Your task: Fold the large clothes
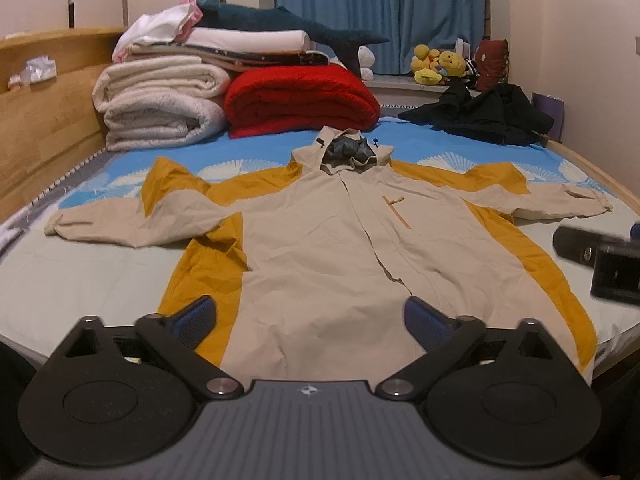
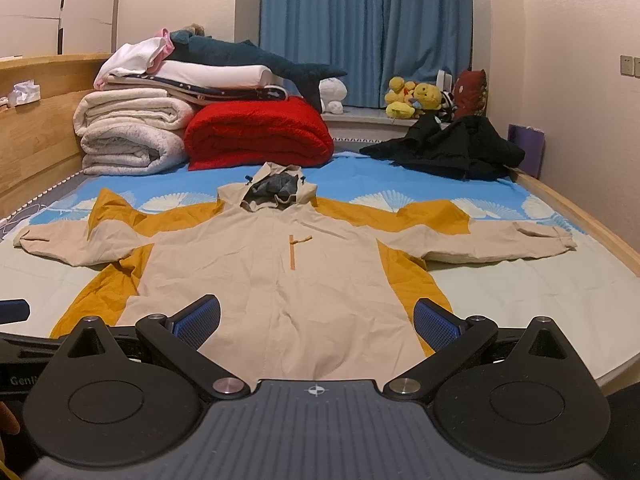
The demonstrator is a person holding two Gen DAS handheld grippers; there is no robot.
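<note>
Across the bed (image 1: 100, 280), a beige and mustard hooded jacket (image 1: 320, 248) lies flat, front side up, with both sleeves spread wide toward 9 and 3 o'clock and its hood (image 1: 346, 152) pointing to 12 o'clock. The hem reaches the near edge of the mattress at 6 o'clock.

Just above that hem, the left gripper (image 1: 310, 320) hovers with its blue-padded fingers (image 1: 198, 318) spread wide apart, holding nothing. The right gripper (image 2: 316, 322) hangs likewise over the hem, jaws wide and empty; in the left wrist view it also shows blurred at 3 o'clock, beside the jacket's edge.

Beyond the hood, at 11 o'clock, a folded red blanket (image 1: 300, 98) sits beside a stack of white rolled bedding (image 1: 160, 108), with a plush shark (image 1: 288, 28) lying on top. At 1 o'clock a crumpled black garment (image 1: 484, 114) lies on the blue sheet, and yellow plush toys (image 1: 438, 64) line the sill below the blue curtain (image 1: 380, 12).
</note>
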